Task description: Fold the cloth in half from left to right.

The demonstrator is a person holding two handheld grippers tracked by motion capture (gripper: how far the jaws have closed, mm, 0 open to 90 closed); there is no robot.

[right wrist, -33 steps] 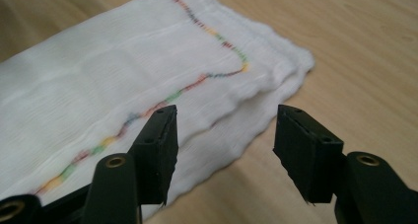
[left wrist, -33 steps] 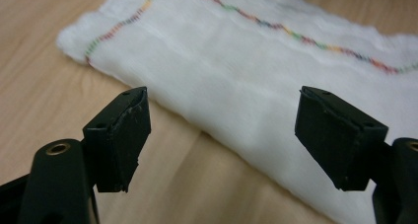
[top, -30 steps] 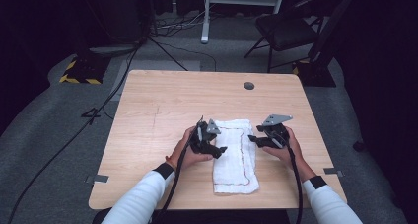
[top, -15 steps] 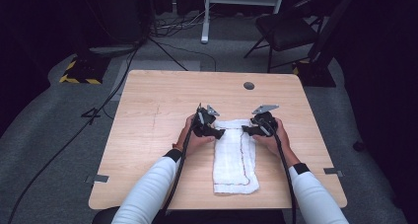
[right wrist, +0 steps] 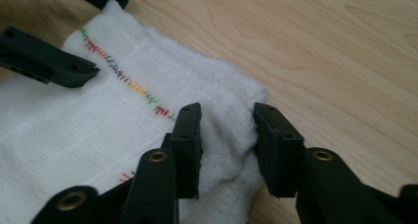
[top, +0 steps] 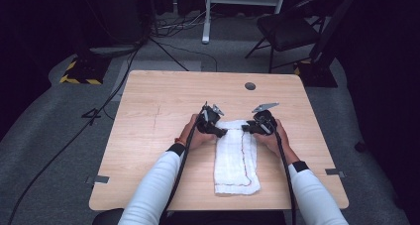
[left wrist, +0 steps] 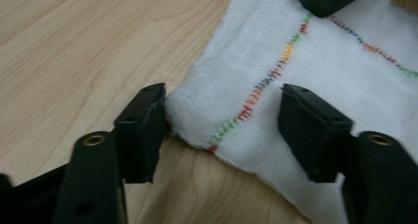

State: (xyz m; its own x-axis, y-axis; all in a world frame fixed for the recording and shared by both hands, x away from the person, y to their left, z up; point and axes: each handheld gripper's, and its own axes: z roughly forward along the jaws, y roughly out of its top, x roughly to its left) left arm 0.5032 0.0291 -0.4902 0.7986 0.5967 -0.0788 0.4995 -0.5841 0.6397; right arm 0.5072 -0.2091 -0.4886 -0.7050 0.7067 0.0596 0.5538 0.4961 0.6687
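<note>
A white towel (top: 236,158) with a coloured stitch line (left wrist: 256,88) lies folded in a long strip on the wooden table (top: 163,111). My left gripper (top: 220,132) is at its far left corner. Its jaws have just been closing and stand astride that corner (left wrist: 222,93): one pad touches the cloth's edge, the other rests on the flat cloth. My right gripper (top: 246,130) is at the far right corner. Its jaws have also just been closing, and a raised bunch of towel (right wrist: 226,125) fills the gap between its pads (right wrist: 190,135).
A round grommet hole (top: 250,85) sits near the table's far edge. A black chair (top: 292,29) and a stand with cables (top: 208,22) are on the floor beyond. Tape tabs (top: 99,179) mark the table's near corners.
Both hands moved inward and away from me, from the towel's sides to its far corners. Both pairs of jaws have narrowed, the right pair onto a bunch of cloth.
</note>
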